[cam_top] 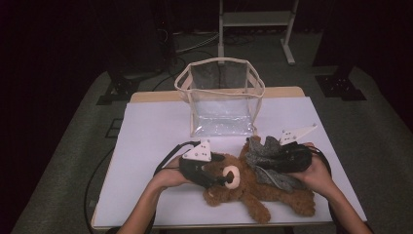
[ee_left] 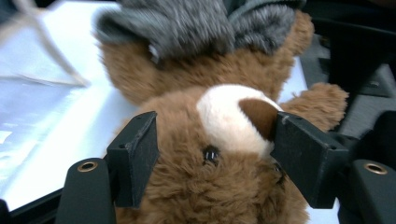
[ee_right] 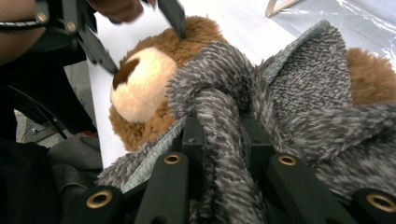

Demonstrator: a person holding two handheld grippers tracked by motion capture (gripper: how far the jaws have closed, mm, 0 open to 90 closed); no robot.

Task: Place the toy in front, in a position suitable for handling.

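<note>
Brown teddy bear, lying near on worktop: head clamped by left hand-held gripper; grey knitted garment pinched by right hand-held gripper.

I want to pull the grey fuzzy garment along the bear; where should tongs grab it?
Grip a bunched fold of the grey garment near the teddy bear's chest, coming from the feet side: the fabric there stands up in a ridge thin enough to pinch.

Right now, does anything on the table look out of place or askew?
Nothing damaged or spilled. The teddy bear lies flat, its grey garment bunched up crooked where the right gripper pinches it. The left gripper clamps its head.
</note>
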